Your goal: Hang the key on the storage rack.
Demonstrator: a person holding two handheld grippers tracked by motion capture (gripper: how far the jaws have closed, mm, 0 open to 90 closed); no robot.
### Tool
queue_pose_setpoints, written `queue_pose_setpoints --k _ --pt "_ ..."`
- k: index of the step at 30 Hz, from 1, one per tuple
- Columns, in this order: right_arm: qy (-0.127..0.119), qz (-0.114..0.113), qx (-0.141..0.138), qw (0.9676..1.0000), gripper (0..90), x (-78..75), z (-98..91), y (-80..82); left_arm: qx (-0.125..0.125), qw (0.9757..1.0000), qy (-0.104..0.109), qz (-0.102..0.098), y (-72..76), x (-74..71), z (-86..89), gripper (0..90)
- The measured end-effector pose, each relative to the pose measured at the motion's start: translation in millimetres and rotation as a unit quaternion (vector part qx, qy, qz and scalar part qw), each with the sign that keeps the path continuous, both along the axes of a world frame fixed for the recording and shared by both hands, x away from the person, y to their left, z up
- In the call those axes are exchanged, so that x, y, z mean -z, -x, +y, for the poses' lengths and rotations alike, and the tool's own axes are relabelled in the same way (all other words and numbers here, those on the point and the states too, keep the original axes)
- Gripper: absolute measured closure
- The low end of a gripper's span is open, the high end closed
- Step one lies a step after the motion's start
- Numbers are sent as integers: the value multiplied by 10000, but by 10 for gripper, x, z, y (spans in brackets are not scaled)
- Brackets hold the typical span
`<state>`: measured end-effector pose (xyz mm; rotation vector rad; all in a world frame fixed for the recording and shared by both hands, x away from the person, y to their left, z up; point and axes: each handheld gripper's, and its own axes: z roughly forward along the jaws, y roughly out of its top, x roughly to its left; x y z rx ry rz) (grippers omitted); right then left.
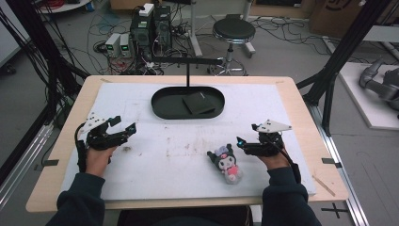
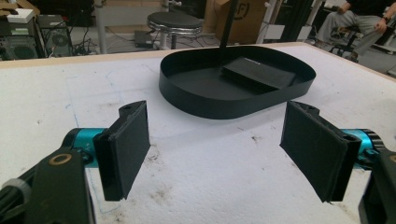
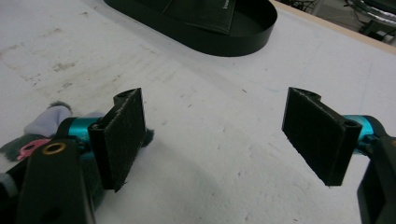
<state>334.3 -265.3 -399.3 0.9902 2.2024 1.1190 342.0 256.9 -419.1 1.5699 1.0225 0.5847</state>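
Observation:
A small plush doll (image 1: 226,162) with black ears, a grey cap and pink body lies on the white mat near the front right. My right gripper (image 1: 247,134) hovers just right of it, open, with nothing between its jaws; in the right gripper view (image 3: 224,140) the doll (image 3: 39,128) peeks out behind the left jaw. At the table's left my left gripper (image 1: 123,124) is open and empty, and in the left gripper view (image 2: 217,149) it points toward the black oval tray (image 2: 196,100). The tray (image 1: 160,107) stands at the back centre with a flat black block (image 1: 198,103) inside.
A black T-shaped stand (image 1: 187,63) rises behind the tray. The white mat (image 1: 155,150) is stained in the middle. A stool (image 1: 233,32), computer towers and cables sit on the floor beyond the table. A person sits at the far right in the left gripper view.

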Motion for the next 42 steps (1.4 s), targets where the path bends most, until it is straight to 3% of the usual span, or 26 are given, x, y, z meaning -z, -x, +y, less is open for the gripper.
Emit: queue_pose_setpoints --k 10,16,19,24,29,32,34,37,39,41,42 --pt "37 239 -341 9991 220 63 100 40 40 10000 -86 -22 -6 -7 -45 240" --pt "-90 425 -622 9971 220 95 187 85 111 9998 -146 -9 -16 -8 -90 240" --pt "-236 637 -881 9938 219 94 287 94 119 9998 -158 4 -17 -5 -93 243" --pt "0 1091 -1280 9858 198 169 490 95 109 9998 -151 45 -14 -5 -74 244" --pt "85 1346 -1525 9791 196 191 582 89 95 9998 -153 54 5 -2 -60 244" --pt "69 1542 -1518 9763 198 213 586 50 89 9998 -155 56 8 0 -50 244" --pt "-2 1597 -1517 9754 290 202 558 24 87 9998 -155 52 9 -1 -50 244" --pt "-140 1479 -1472 9779 520 141 491 20 96 9998 -158 57 4 3 -57 245" --pt "-203 1509 -1481 9772 610 117 452 16 100 9998 -159 61 3 5 -64 246" --pt "-297 1415 -1530 9776 900 88 414 26 100 9998 -162 57 3 4 -65 248" --pt "-315 1204 -1450 9816 900 57 389 37 97 9998 -154 55 2 4 -65 248"
